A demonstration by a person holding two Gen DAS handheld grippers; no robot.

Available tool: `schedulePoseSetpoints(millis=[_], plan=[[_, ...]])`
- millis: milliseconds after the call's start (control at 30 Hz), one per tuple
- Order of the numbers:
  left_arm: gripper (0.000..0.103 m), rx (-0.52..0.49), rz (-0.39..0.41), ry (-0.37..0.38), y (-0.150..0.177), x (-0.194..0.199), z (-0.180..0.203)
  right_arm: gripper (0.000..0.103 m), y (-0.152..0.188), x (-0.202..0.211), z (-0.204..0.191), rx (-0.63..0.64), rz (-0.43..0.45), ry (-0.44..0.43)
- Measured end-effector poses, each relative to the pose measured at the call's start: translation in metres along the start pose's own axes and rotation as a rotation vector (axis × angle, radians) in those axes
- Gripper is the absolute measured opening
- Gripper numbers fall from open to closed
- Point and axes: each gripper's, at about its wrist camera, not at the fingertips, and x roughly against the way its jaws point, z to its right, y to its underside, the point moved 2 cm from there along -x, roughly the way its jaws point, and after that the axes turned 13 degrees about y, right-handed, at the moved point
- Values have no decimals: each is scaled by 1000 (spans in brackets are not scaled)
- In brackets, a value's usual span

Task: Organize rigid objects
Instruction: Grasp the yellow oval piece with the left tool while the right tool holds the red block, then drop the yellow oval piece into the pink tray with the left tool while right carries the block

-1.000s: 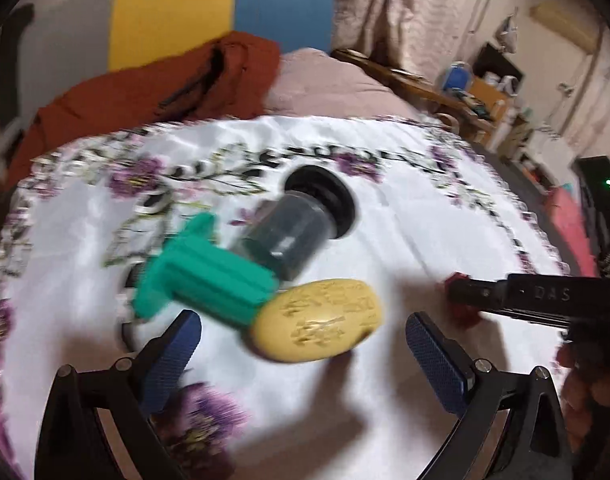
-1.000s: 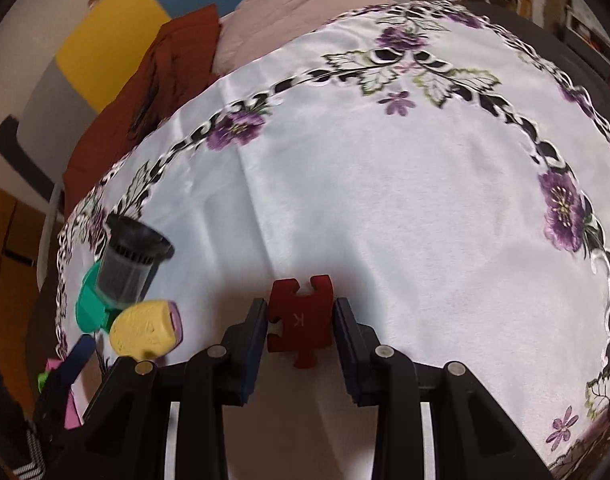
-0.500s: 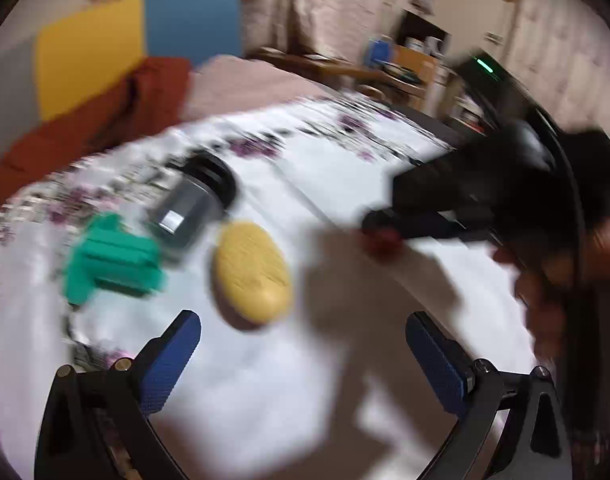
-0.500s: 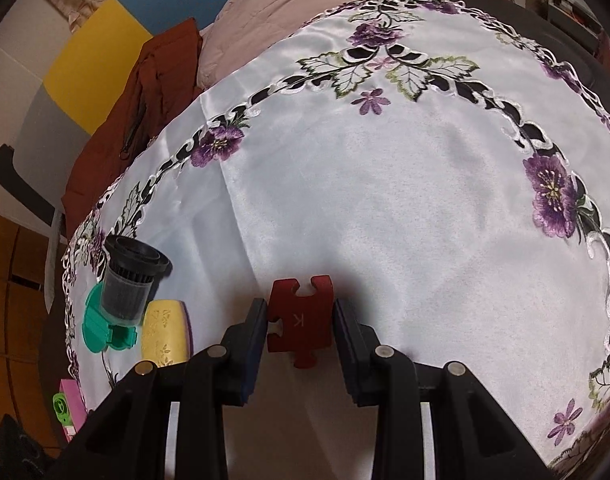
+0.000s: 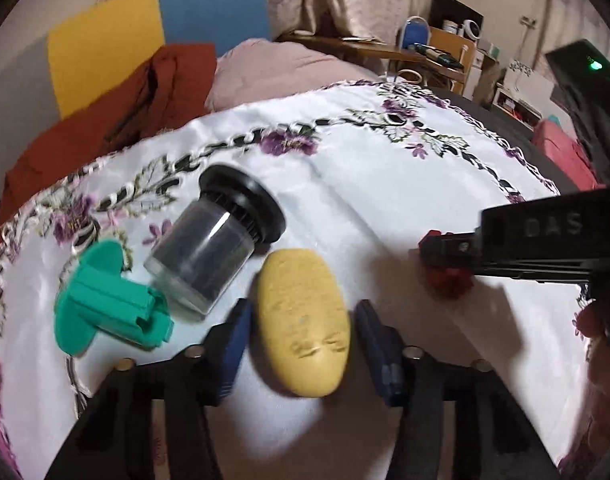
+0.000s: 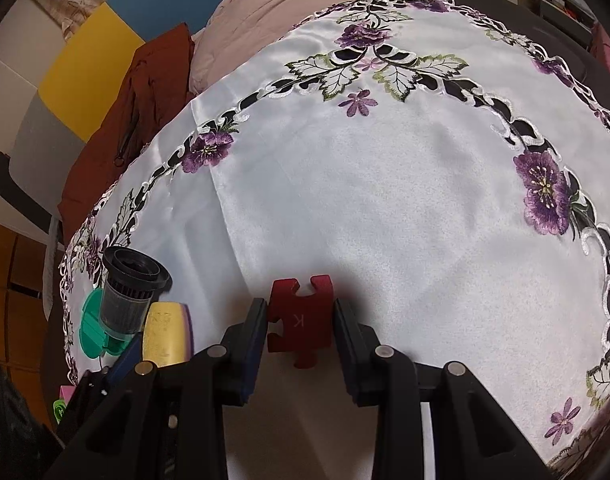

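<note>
On the white embroidered tablecloth point(image 5: 385, 200) a yellow oval block point(image 5: 303, 328) lies between the blue pads of my left gripper point(image 5: 303, 310). Its jaws are closing, with only thin gaps left at each side of the block. To the left lie a dark cylinder with a black flanged cap point(image 5: 221, 248) and a green plastic part point(image 5: 109, 312). My right gripper point(image 6: 299, 307) is shut on a red puzzle piece point(image 6: 301, 316) marked K, low over the cloth. In the left wrist view that gripper point(image 5: 445, 252) reaches in from the right over the red piece point(image 5: 449, 282).
A rust-coloured garment point(image 5: 117, 120) and a pink cushion point(image 5: 281, 68) lie beyond the table's far edge. Shelves and clutter point(image 5: 457, 48) stand at the back right. In the right wrist view the cylinder point(image 6: 131, 296), green part point(image 6: 91, 328) and yellow block point(image 6: 163, 334) cluster at the left edge.
My left gripper swung back over the yellow block and its wide-open jaws narrowed around it. The right gripper kept still with the red piece.
</note>
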Motion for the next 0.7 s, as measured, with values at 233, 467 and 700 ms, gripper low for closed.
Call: schedulePoseSetpoints(millis=[233, 467, 700], plan=[[44, 11, 25, 3, 15, 12, 2, 33, -1, -1, -1, 13, 4, 5], [44, -2, 43, -7, 54, 44, 7, 33, 2, 0, -7, 58, 9, 19], [60, 17, 45, -51, 58, 46, 5, 33, 15, 4, -17, 102, 3, 6]])
